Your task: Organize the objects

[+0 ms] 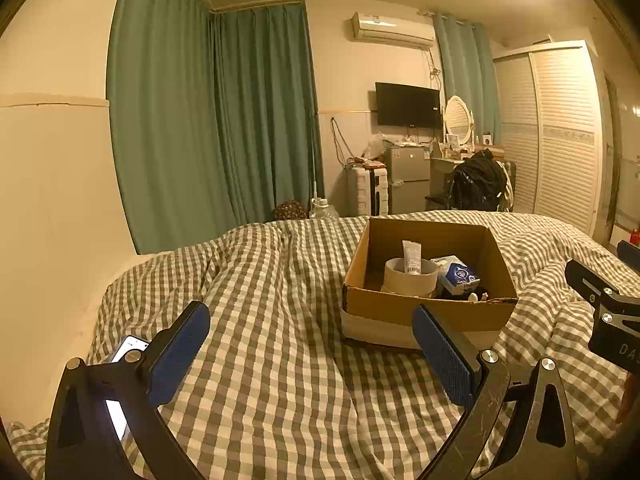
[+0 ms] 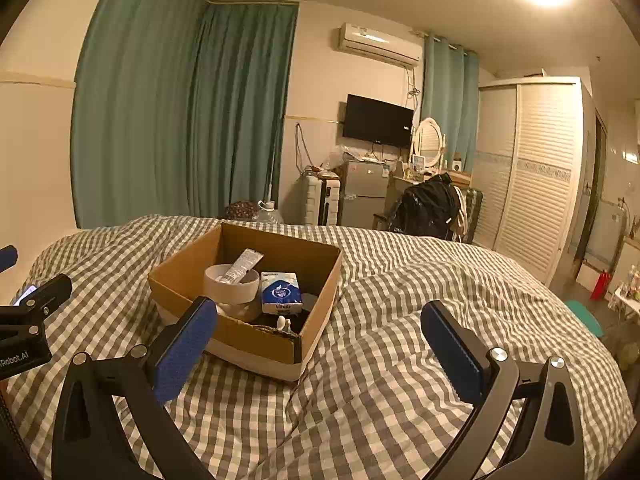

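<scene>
An open cardboard box (image 1: 424, 312) (image 2: 256, 344) sits on the checked bed cover (image 1: 272, 360) (image 2: 400, 360). In it stand a white roll of tape (image 1: 410, 282) (image 2: 232, 286), a white tube (image 1: 412, 257) (image 2: 242, 265) leaning on the roll, and a blue-and-white tissue pack (image 1: 458, 276) (image 2: 280, 294). My left gripper (image 1: 312, 344) is open and empty, left of and before the box. My right gripper (image 2: 320, 344) is open and empty, before the box's right corner. A lit phone (image 1: 128, 350) lies on the cover behind my left finger.
A wall runs along the bed's left side. Green curtains (image 1: 208, 120), a fridge (image 1: 408, 180), a suitcase (image 1: 368, 192), a chair with a black bag (image 2: 430, 208) and a white wardrobe (image 2: 536, 176) stand beyond the bed. The other gripper shows at each view's edge.
</scene>
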The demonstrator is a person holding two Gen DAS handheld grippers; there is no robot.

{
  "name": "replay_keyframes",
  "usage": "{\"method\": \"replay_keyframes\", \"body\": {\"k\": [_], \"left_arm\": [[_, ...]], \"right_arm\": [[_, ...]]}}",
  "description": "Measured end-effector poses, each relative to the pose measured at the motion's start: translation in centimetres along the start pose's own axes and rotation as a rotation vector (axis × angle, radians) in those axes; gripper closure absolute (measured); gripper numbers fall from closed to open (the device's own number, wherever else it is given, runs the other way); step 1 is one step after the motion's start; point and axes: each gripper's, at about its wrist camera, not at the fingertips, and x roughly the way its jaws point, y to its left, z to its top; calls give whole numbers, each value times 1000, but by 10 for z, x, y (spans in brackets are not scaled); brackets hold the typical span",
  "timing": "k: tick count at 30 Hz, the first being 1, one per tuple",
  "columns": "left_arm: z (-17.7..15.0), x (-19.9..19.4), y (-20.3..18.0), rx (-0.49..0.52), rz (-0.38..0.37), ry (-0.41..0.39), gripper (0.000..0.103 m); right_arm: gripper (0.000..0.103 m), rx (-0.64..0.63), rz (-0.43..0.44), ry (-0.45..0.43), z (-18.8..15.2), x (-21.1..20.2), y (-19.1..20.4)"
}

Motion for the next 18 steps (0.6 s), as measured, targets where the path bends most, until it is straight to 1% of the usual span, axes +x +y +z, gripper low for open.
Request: {"method": "replay_keyframes", "body": {"k": [5,11,18], "left_arm": [[-2,2,-3,12,7,15,0],[-3,3,-7,31,19,12,0],[-1,3,-5,21,12,21,0]], "right_arm": [[1,-1,-5,0,-3,0,1],[1,-11,-14,-8,-3,-2,3],[1,-20,-13,1,-4,-1,5]]}}
